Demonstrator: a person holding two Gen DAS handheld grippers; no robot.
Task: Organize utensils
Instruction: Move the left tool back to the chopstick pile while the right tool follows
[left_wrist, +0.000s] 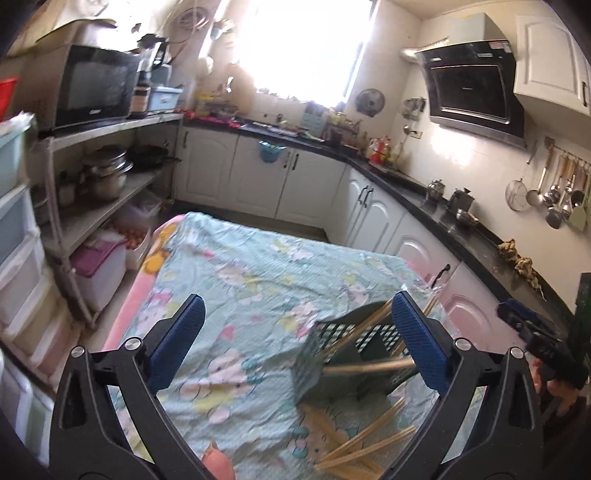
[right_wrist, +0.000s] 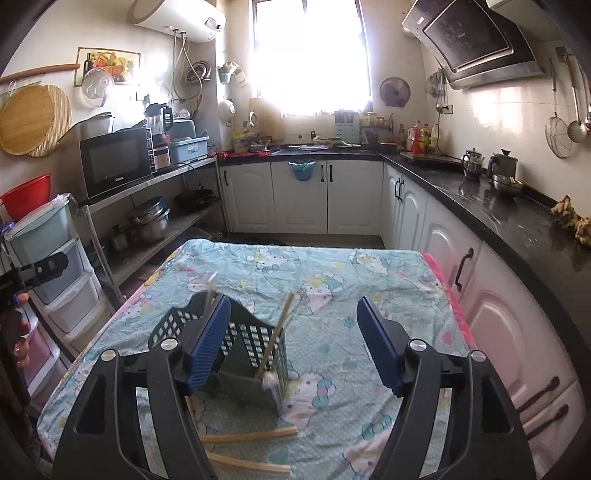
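A dark green perforated utensil basket (left_wrist: 347, 354) (right_wrist: 236, 347) stands on the table covered with a cartoon-print cloth (left_wrist: 258, 273) (right_wrist: 332, 295). Several wooden chopsticks (left_wrist: 373, 321) (right_wrist: 275, 334) stick out of the basket. Several more chopsticks (left_wrist: 362, 443) (right_wrist: 247, 437) lie loose on the cloth in front of it. My left gripper (left_wrist: 295, 343) is open and empty above the table, the basket near its right finger. My right gripper (right_wrist: 291, 343) is open and empty, the basket beside its left finger. The right gripper also shows at the left wrist view's right edge (left_wrist: 532, 328).
Black L-shaped counter (right_wrist: 517, 206) with kettles runs along the right over white cabinets (right_wrist: 424, 221). A metal shelf (right_wrist: 155, 206) with microwave and pots stands left of the table. Plastic drawers (right_wrist: 62, 280) stand at the near left. Ladles hang on the right wall (left_wrist: 554, 195).
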